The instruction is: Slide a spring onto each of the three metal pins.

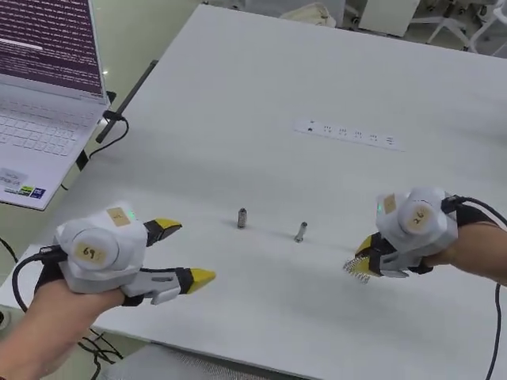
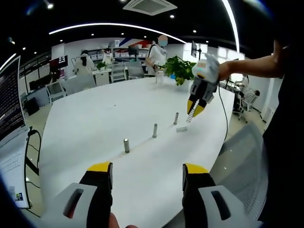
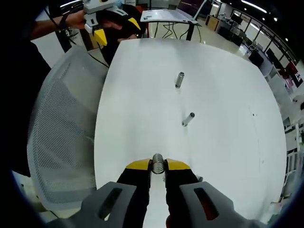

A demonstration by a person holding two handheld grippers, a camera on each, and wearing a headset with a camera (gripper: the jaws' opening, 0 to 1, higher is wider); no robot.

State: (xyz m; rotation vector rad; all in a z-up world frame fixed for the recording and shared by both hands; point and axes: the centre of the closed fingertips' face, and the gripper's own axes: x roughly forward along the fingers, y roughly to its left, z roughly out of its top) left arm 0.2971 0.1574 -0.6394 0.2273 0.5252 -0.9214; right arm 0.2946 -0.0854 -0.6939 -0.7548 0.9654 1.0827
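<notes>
Right gripper (image 3: 158, 168) clamped on a spring (image 1: 356, 267), held above the white table (image 1: 238, 103) near the upright metal pins (image 1: 301, 231); left gripper (image 1: 181, 252) open and empty. Likely failures: the soft coil meets a pin off-axis and snags, tips the pin, or pops free. The smooth tabletop carries a laptop (image 1: 47, 95) and power strip (image 1: 348, 134); an open-plan office with desks and chairs lies beyond.

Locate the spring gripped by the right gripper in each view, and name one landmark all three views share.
Head view: spring lower right, at the tip of the right gripper.
Left gripper view: spring right of centre, upper half, hanging from that gripper.
Right gripper view: spring bottom centre, between the jaws.
Shared landmark: the pin nearest the left gripper.
</notes>
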